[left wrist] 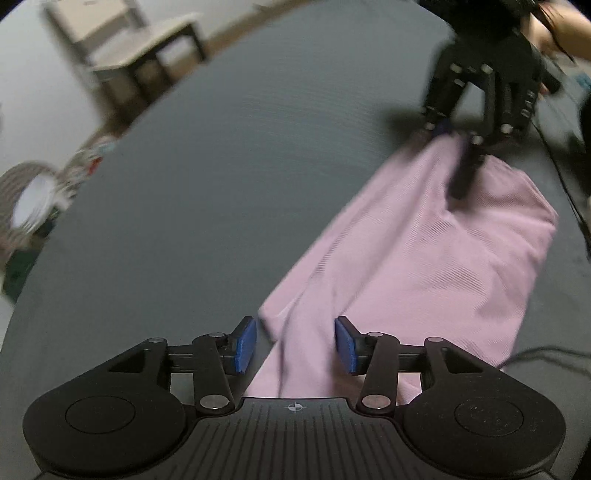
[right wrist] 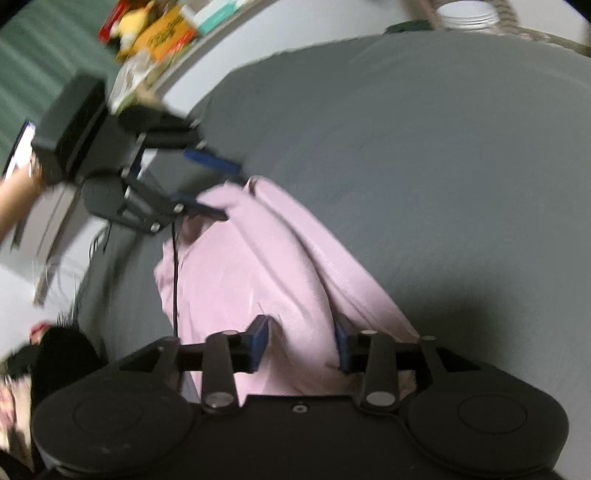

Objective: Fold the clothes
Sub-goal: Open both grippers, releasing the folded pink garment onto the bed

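A pink garment [left wrist: 424, 251] lies bunched lengthwise on the dark grey table [left wrist: 221, 184]. My left gripper [left wrist: 295, 345] is open at its near end, and the cloth runs between the blue pads [left wrist: 245, 345]. At the far end my right gripper [left wrist: 452, 155] reaches down onto the cloth with its fingers apart. From the right wrist, the pink garment [right wrist: 240, 266] passes between the fingers of my open right gripper [right wrist: 301, 345]. My left gripper [right wrist: 207, 184] stands open at the opposite end, its lower finger touching a fold. Both views are blurred.
A pale chair and small table [left wrist: 147, 48] stand beyond the table edge, with a woven basket [left wrist: 33, 199] at the left. A black cable [right wrist: 175, 266] crosses the garment. Colourful boxes [right wrist: 159, 33] sit on a shelf. A hand [right wrist: 14, 199] holds the left gripper.
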Demonstrator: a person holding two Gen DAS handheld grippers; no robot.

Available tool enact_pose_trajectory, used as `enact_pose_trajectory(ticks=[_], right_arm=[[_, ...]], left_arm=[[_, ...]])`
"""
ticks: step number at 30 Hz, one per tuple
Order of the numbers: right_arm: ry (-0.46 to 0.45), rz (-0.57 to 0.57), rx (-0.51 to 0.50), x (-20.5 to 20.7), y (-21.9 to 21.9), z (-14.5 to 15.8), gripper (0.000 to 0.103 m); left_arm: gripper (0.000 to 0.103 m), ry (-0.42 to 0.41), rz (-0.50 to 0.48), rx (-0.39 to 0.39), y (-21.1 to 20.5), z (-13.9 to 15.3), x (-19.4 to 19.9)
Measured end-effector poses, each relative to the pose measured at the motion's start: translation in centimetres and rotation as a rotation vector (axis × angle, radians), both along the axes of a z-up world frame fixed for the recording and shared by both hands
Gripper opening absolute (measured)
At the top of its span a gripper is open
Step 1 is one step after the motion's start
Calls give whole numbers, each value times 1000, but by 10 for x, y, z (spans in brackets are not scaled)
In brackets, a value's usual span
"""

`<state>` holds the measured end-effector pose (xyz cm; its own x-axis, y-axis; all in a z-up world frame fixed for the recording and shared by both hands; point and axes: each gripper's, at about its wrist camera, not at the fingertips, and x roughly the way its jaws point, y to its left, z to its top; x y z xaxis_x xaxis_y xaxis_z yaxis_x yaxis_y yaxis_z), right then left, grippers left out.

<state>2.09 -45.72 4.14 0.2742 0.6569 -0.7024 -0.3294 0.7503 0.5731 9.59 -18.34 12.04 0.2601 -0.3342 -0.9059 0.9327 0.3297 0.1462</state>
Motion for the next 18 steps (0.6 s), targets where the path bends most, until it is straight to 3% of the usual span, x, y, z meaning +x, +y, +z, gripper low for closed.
enact_pose_trajectory(ticks=[2, 6, 8, 10, 11, 14, 17, 18], right_arm=[[-11, -64, 5, -5, -5, -3, 49], [-16, -139, 19, -21, -5, -12, 49], [-23, -189, 34, -30, -2, -17, 49], [-25, -254, 58, -38, 2, -25, 49], [-18, -281, 66, -40, 1, -27, 48], [-22, -303, 40, -42, 8, -31, 47], [-30, -301, -8, -43, 15, -27, 46], [-33, -302, -19, -42, 17, -26, 46]], left_arm=[[48, -22, 122, -101, 22, 7, -7], [48, -50, 420, -375, 90, 24, -22], [49, -12, 599, -530, 129, 19, -45], [49, 40, 709, -661, 165, 12, -67], [50, 64, 746, -690, 174, 10, -79], [51, 29, 827, -615, 180, 7, -119], [52, -86, 848, -469, 175, 10, -144], [52, -77, 843, -474, 176, 8, -146]])
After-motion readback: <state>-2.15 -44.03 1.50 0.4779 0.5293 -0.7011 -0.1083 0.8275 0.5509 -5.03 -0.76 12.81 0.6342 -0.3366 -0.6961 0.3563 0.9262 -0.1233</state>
